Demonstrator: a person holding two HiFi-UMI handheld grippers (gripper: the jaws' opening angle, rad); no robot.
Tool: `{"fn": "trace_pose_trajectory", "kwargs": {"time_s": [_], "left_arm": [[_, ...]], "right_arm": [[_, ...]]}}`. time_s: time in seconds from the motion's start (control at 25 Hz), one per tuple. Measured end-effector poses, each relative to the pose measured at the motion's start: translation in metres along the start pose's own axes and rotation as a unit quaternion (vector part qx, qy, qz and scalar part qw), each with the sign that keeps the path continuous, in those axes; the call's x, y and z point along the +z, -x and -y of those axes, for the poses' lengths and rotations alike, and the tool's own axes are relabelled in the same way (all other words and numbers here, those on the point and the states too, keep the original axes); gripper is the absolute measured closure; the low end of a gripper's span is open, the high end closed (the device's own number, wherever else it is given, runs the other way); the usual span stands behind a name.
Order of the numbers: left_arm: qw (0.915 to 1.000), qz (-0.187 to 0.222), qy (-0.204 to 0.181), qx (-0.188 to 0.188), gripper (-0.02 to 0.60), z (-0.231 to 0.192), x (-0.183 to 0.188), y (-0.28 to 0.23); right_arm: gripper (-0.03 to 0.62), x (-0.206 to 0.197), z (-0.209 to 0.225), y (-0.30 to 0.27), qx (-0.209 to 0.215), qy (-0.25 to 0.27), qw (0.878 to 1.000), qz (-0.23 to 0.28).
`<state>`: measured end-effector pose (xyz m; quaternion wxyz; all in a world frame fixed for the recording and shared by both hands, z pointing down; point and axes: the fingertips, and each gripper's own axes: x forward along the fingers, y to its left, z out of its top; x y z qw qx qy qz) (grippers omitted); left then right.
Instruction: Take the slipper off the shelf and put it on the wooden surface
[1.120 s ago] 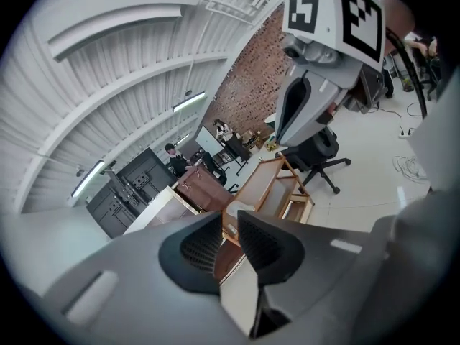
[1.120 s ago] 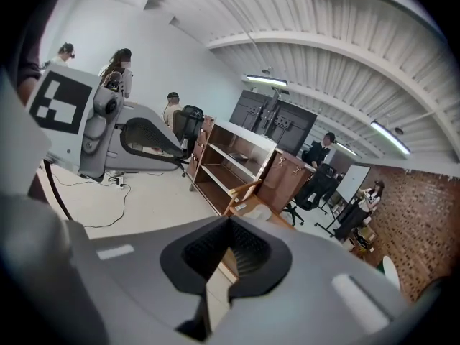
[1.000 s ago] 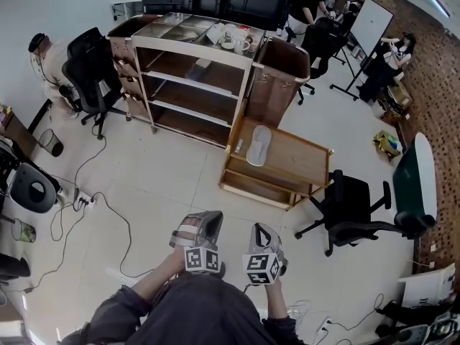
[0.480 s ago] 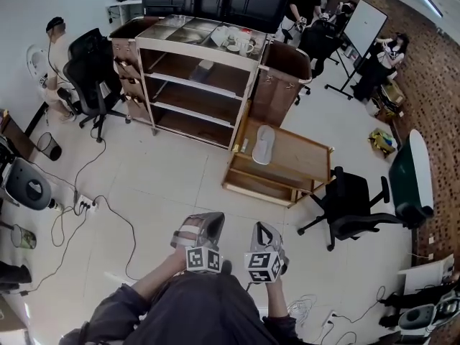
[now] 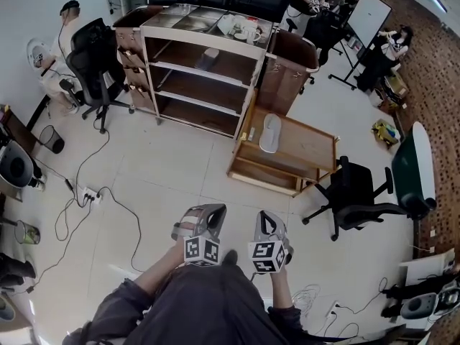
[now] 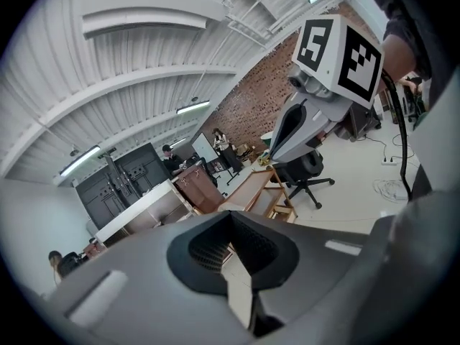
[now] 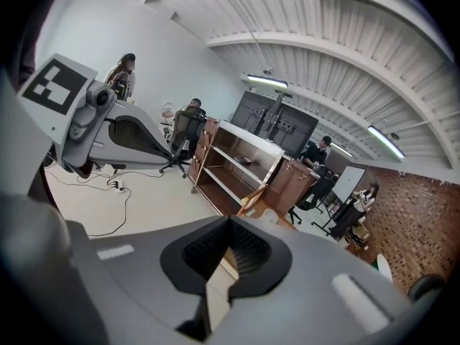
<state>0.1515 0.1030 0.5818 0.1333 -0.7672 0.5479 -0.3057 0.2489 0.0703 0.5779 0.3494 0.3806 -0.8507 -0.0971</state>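
The left gripper (image 5: pixel 207 215) and right gripper (image 5: pixel 267 221) are clenched, empty. The slipper (image 5: pixel 271 132) lies on the table (image 5: pixel 310 148), far beyond their fingers (image 6: pixel 129 286).

The left gripper (image 5: pixel 207 211) and right gripper (image 5: pixel 267 217) are grey, their fingers (image 7: pixel 248 254) padded in ribbed black, each with a cube (image 5: pixel 202 251) of black-and-white square markers. Well ahead of the fingers, a pale grey slipper (image 5: pixel 271 132) lies on the light brown wooden surface (image 5: pixel 307 144). Beyond it is a shelf (image 5: pixel 201 40) with a white frame and brown boards. Below the fingers, the floor (image 5: pixel 165 171) is cream tile.
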Motion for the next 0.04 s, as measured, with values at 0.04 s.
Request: {"fn": "trace_pose_trajectory", "kwargs": {"time_s": [0.04], "left_arm": [[1.0000, 0.001, 0.004, -0.005, 0.566, 0.0002, -0.0016, 0.0016]], "right_arm": [[0.592, 0.0016, -0.0017, -0.0006, 0.001, 0.001, 1.000, 0.001]]}}
